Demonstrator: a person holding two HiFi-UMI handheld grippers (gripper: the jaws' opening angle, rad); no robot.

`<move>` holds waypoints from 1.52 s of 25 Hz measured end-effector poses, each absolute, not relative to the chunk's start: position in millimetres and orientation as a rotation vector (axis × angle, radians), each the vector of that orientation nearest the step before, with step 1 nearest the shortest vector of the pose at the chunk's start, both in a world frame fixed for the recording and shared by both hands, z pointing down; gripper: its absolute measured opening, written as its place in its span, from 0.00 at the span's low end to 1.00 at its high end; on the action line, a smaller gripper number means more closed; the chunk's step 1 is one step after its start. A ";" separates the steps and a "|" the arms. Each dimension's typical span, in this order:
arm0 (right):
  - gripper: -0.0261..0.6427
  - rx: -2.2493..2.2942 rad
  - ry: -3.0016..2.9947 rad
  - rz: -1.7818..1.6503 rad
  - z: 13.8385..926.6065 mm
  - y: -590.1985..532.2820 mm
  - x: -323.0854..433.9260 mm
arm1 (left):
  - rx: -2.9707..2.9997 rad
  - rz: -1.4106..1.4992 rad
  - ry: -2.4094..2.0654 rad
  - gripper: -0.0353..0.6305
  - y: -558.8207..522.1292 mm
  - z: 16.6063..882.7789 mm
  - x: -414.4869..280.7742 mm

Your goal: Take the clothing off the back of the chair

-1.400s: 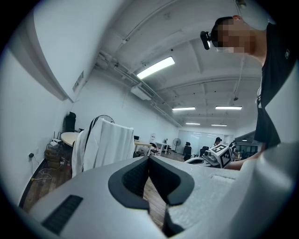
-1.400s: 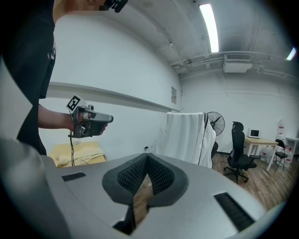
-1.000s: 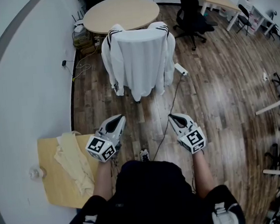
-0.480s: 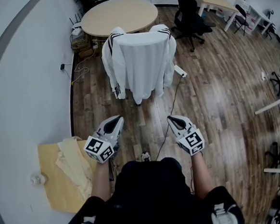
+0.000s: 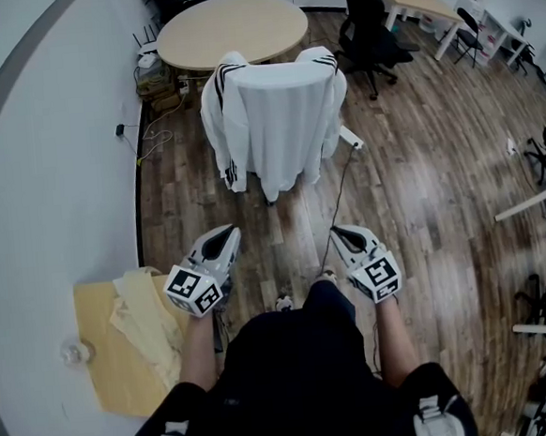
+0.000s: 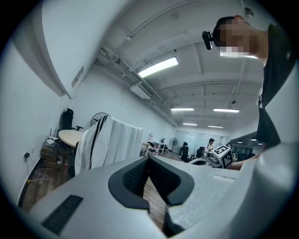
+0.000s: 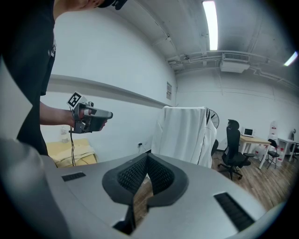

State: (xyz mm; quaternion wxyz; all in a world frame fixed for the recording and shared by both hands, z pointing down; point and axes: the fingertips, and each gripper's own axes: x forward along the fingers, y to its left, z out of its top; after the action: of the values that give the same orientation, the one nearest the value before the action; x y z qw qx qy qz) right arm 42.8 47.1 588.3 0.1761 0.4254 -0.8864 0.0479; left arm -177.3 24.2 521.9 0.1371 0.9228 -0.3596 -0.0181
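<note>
A white jacket (image 5: 275,118) with black shoulder stripes hangs over the back of a chair, across the wood floor ahead of me. My left gripper (image 5: 229,233) and right gripper (image 5: 336,230) are held side by side in front of my body, well short of the chair, both shut and empty. In the left gripper view the jacket (image 6: 108,144) stands at the left beyond the closed left gripper (image 6: 148,161), and the right gripper's marker cube (image 6: 221,155) shows at the right. The right gripper view has the jacket (image 7: 185,133) straight ahead past the shut right gripper (image 7: 146,159).
A round wooden table (image 5: 234,25) stands behind the chair, and a black office chair (image 5: 370,21) is at the back right. A low wooden table (image 5: 106,367) with a cream cloth (image 5: 144,316) sits at my left by the white wall. A cable (image 5: 342,186) trails over the floor.
My leg has stepped forward between the grippers and the chair sits slightly nearer. Both grippers have stayed shut and keep almost the same place in view.
</note>
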 end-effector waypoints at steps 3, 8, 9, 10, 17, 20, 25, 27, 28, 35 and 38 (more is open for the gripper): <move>0.03 1.199 -2.504 0.146 589.9 46.3 42.0 | 2.661 -0.060 -1.054 0.05 22.9 519.3 -181.0; 0.03 1.183 -2.501 0.148 591.5 37.7 42.9 | 2.637 -0.065 -1.080 0.05 16.6 520.2 -185.2; 0.03 1.183 -2.502 0.148 591.7 35.3 43.2 | 2.632 -0.064 -1.086 0.05 14.5 521.4 -186.3; 0.03 1.183 -2.503 0.147 592.1 32.8 43.7 | 2.627 -0.063 -1.092 0.05 12.0 522.8 -187.4; 0.03 1.211 -2.510 0.159 594.8 4.7 50.9 | 2.640 -0.037 -1.113 0.05 -11.7 524.7 -187.4; 0.03 1.214 -2.513 0.152 594.0 -6.1 50.7 | 2.633 -0.038 -1.120 0.05 -20.8 522.4 -188.8; 0.03 1.224 -2.521 0.164 591.3 -27.3 53.1 | 2.635 -0.004 -1.124 0.05 -40.9 523.1 -186.5; 0.03 1.223 -2.516 0.170 593.4 -34.2 56.3 | 2.629 -0.009 -1.124 0.05 -48.4 521.5 -184.6; 0.03 1.225 -2.515 0.175 594.0 -37.5 58.7 | 2.627 -0.008 -1.123 0.05 -51.5 521.3 -183.4; 0.03 1.240 -2.503 0.192 595.8 -67.5 67.0 | 2.609 0.001 -1.143 0.05 -78.6 526.5 -186.0; 0.03 1.245 -2.504 0.186 594.0 -81.7 71.3 | 2.608 0.003 -1.155 0.05 -90.8 523.3 -185.8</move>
State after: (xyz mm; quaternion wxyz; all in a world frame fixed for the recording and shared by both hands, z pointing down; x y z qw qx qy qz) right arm 71.3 -81.7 594.0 0.1689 0.4379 -0.8806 0.0655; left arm -185.8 -90.8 523.3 0.1442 0.9047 -0.4009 0.0012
